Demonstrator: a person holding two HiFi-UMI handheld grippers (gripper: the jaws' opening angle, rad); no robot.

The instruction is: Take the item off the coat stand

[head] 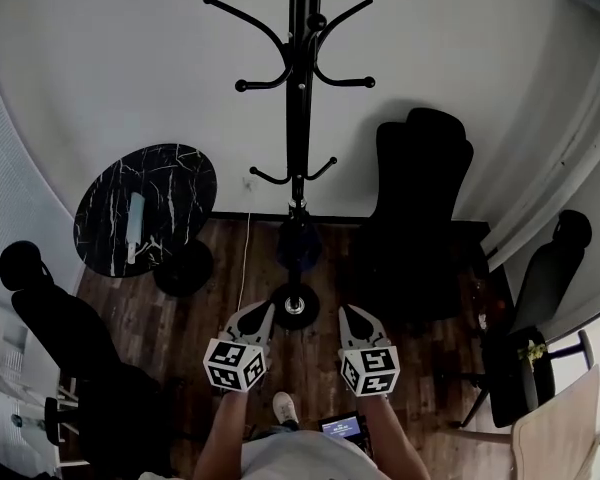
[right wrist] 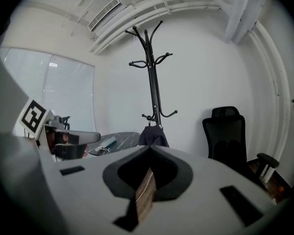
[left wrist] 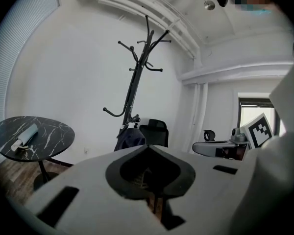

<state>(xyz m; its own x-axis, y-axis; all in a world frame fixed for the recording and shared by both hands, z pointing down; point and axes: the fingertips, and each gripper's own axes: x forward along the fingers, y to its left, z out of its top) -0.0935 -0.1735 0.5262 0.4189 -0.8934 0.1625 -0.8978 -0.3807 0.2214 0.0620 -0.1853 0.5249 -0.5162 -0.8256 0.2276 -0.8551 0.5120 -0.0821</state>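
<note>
A black coat stand (head: 298,118) rises against the white wall, its round base (head: 295,306) on the wood floor. A dark blue cloth item (head: 299,243) hangs from a low hook on the pole; it also shows in the left gripper view (left wrist: 130,138) and the right gripper view (right wrist: 153,136). My left gripper (head: 257,313) and right gripper (head: 352,314) are side by side just short of the base, both pointing at the stand. Both are shut with nothing between the jaws (left wrist: 148,147) (right wrist: 149,148). Neither touches the item.
A round black marble table (head: 170,183) with a pale rolled object (head: 135,223) stands left of the stand. A black office chair (head: 420,208) stands right of it. More dark chairs sit at the far left (head: 50,318) and far right (head: 550,268).
</note>
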